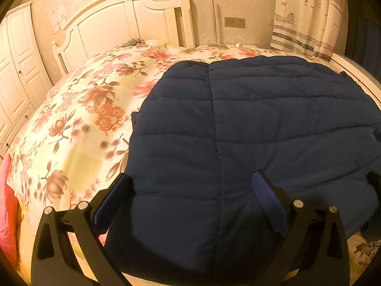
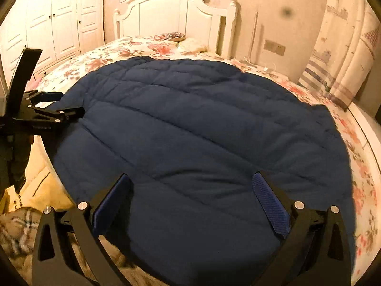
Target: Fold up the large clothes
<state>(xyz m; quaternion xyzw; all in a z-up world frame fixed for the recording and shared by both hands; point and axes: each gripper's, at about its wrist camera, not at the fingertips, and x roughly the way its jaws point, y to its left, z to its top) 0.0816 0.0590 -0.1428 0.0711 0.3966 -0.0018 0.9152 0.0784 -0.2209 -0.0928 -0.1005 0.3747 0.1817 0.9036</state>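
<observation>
A navy quilted jacket point(image 2: 202, 131) is lying spread over the floral bedspread point(image 1: 78, 109). The left gripper point(image 1: 193, 181) and right gripper point(image 2: 193, 181) are both gaping wide, hovering at the jacket's near edge, padding bulging between their fingers, nothing clamped.

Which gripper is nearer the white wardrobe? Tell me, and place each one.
Left. The left gripper sits at the blue quilted coat's edge on the wardrobe side of the bed; the right gripper hovers over the coat's near hem, farther toward the curtain.
</observation>
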